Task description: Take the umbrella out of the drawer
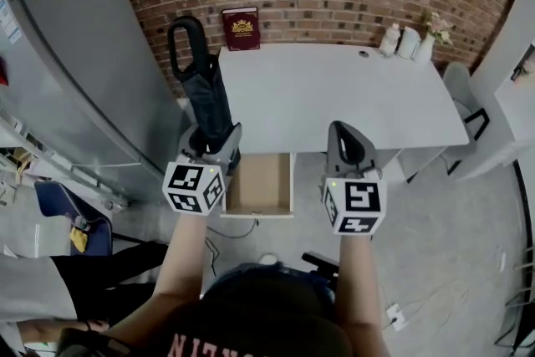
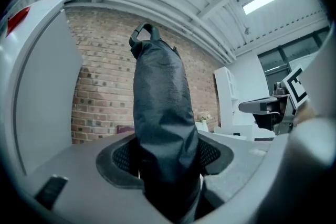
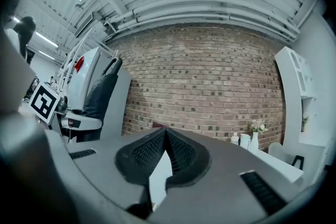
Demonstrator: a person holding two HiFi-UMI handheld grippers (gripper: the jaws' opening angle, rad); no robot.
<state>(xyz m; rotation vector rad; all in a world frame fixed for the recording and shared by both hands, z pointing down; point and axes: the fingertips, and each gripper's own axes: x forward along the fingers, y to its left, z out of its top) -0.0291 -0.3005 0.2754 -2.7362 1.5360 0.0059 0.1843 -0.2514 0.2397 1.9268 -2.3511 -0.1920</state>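
The left gripper (image 1: 212, 148) is clamped on a folded black umbrella (image 1: 209, 92), its two pads pressing the sleeve from either side near the lower end. In the left gripper view the umbrella (image 2: 160, 107) fills the gap between the jaws and stands up out of them, its loop handle (image 2: 144, 34) at the far end against the brick wall (image 2: 105, 92). From the head view the umbrella runs away from the gripper along the left edge of the white desk (image 1: 351, 100), loop handle (image 1: 185, 38) near the wall, beside a dark red book (image 1: 241, 29) that stands upright at the back of the desk. The umbrella is out of the open drawer (image 1: 261, 184), which sits just to the right of the left gripper, its brown bottom bare. The right gripper (image 1: 342, 132) is level beside it with nothing in it; in its own view the right gripper (image 3: 166, 136) has its jaws together, tips touching.
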